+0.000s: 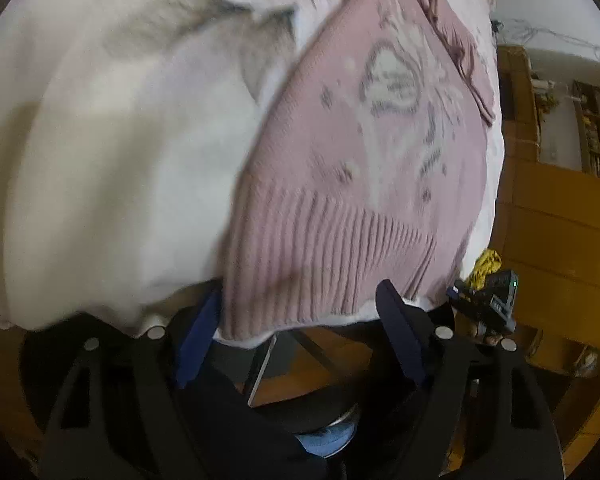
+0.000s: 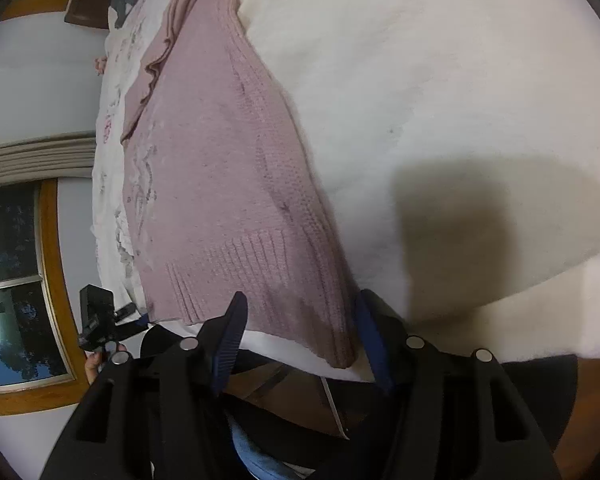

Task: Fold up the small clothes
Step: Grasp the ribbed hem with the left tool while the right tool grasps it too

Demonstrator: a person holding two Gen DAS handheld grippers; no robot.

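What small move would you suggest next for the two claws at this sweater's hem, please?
Probably shut both on the ribbed hem of the pink knitted sweater: the left claw and right claw stand open, straddling its near corners.

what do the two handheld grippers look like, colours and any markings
Both look alike: a black plastic frame with cut-out slots and small round silver studs on its upper edge, carrying two dark blue fingers with ridged inner faces. The left gripper and the right gripper match in this. In each view the other gripper shows as a small black unit; one carries a tiny green light.
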